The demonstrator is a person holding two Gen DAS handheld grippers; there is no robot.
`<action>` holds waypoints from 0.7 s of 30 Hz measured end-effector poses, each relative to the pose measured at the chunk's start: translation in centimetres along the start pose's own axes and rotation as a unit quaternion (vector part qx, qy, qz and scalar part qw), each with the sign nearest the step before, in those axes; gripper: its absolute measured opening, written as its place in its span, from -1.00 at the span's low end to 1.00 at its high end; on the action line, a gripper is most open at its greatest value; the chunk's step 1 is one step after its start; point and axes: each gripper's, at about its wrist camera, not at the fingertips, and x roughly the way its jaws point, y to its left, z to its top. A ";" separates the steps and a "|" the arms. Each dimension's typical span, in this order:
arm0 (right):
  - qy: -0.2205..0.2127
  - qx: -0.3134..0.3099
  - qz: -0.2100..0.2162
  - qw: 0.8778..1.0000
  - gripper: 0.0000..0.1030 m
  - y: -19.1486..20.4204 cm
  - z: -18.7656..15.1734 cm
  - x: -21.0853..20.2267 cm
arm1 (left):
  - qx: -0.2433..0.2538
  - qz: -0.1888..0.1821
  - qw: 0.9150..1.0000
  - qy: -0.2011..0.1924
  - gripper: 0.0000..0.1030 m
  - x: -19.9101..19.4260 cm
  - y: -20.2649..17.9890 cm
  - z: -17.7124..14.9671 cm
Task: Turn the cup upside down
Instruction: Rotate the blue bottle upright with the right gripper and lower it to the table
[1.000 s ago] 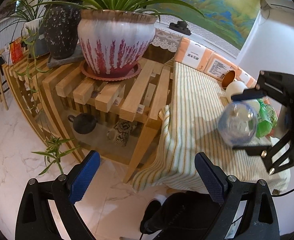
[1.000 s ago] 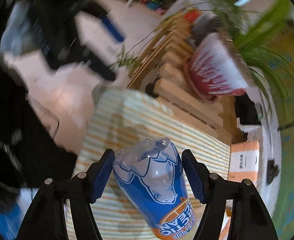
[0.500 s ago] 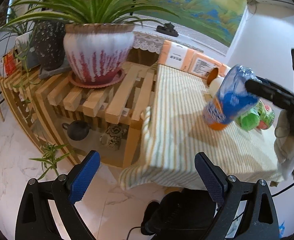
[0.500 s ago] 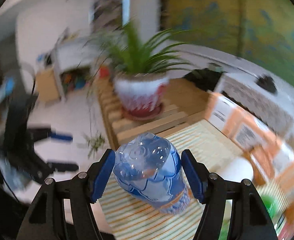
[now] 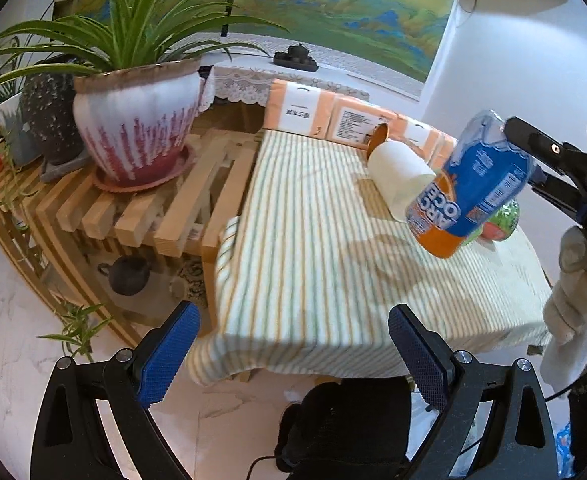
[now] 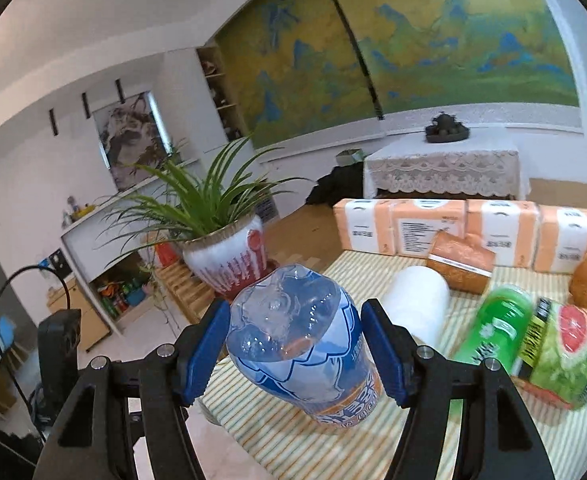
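Note:
The cup (image 6: 301, 344) is a cut-off clear plastic bottle with a blue and orange label. My right gripper (image 6: 295, 346) is shut on its sides. It hangs tilted above the striped tablecloth (image 5: 301, 240), closed base up and orange rim down and toward the cloth. From the left wrist view the cup (image 5: 473, 184) shows at the right, off the cloth, with its shadow below and a black right finger (image 5: 541, 148) against it. My left gripper (image 5: 293, 344) stands open and holds nothing, low at the table's front edge.
A white roll (image 5: 397, 176) lies behind the cup. Green and watermelon-print cans (image 6: 533, 340) lie to its right. Orange tissue packs (image 5: 305, 112) line the back edge. A wooden slat stand (image 5: 165, 208) with a potted plant (image 5: 133, 136) adjoins the table's left. A gloved hand (image 5: 573, 300) is at the right.
The right gripper has rotated with the cup, so the base has gone from pointing sideways to pointing up, and the cup has come lower over the cloth. The left gripper stays open.

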 end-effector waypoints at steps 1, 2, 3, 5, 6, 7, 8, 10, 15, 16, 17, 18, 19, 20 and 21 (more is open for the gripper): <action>-0.001 0.005 -0.005 1.000 0.24 -0.3 -0.1 -0.5 | 0.000 -0.001 1.000 -0.001 0.89 0.1 -0.1 0.1; -0.001 0.009 -0.015 1.000 0.24 -0.6 -0.3 -0.8 | 0.001 0.000 1.000 -0.004 0.89 0.2 -0.3 0.2; -0.001 0.012 -0.026 1.000 0.24 -0.8 -0.6 -1.4 | 0.003 0.003 1.000 -0.008 0.89 0.3 -0.6 0.4; 0.002 0.023 -0.046 0.999 0.24 -1.3 -1.0 -1.8 | 0.010 0.007 1.000 -0.015 0.89 0.4 -1.2 0.7; 0.004 0.030 -0.053 0.998 0.24 -1.6 -1.2 -2.0 | 0.015 0.010 1.000 -0.020 0.89 0.5 -1.6 0.8; 0.004 0.034 -0.058 0.998 0.24 -1.9 -1.4 -2.4 | 0.019 0.013 0.999 -0.025 0.89 0.5 -1.9 0.9; 0.003 0.041 -0.067 0.997 0.24 -2.2 -1.6 -2.6 | 0.024 0.014 0.999 -0.030 0.89 0.6 -2.4 1.1; 0.000 0.048 -0.081 0.996 0.24 -2.7 -2.0 -2.9 | 0.032 0.016 0.999 -0.036 0.89 0.6 -3.2 1.4; -0.009 0.063 -0.109 0.992 0.24 -3.5 -2.7 -3.8 | 0.053 0.015 0.997 -0.050 0.89 0.6 -5.3 1.7; -0.011 0.063 -0.113 0.991 0.24 -3.5 -2.7 -3.9 | 0.057 0.017 0.997 -0.053 0.89 0.6 -5.8 1.7; -0.014 0.063 -0.120 0.991 0.24 -3.5 -2.8 -4.1 | 0.059 0.017 0.997 -0.055 0.89 0.7 -6.1 1.8; -0.017 0.063 -0.125 0.990 0.24 -3.5 -2.8 -4.3 | 0.061 0.017 0.996 -0.057 0.89 0.7 -6.4 1.9; -0.020 0.062 -0.127 0.990 0.24 -3.3 -2.7 -4.5 | 0.063 0.018 0.996 -0.061 0.89 0.6 -6.7 2.0; -0.024 0.061 -0.132 0.989 0.24 -3.3 -2.7 -4.8 | 0.064 0.020 0.996 -0.066 0.89 0.6 -7.0 2.1; -0.027 0.058 -0.136 0.989 0.24 -3.2 -2.7 -5.1 | 0.066 0.024 0.995 -0.071 0.89 0.5 -7.3 2.3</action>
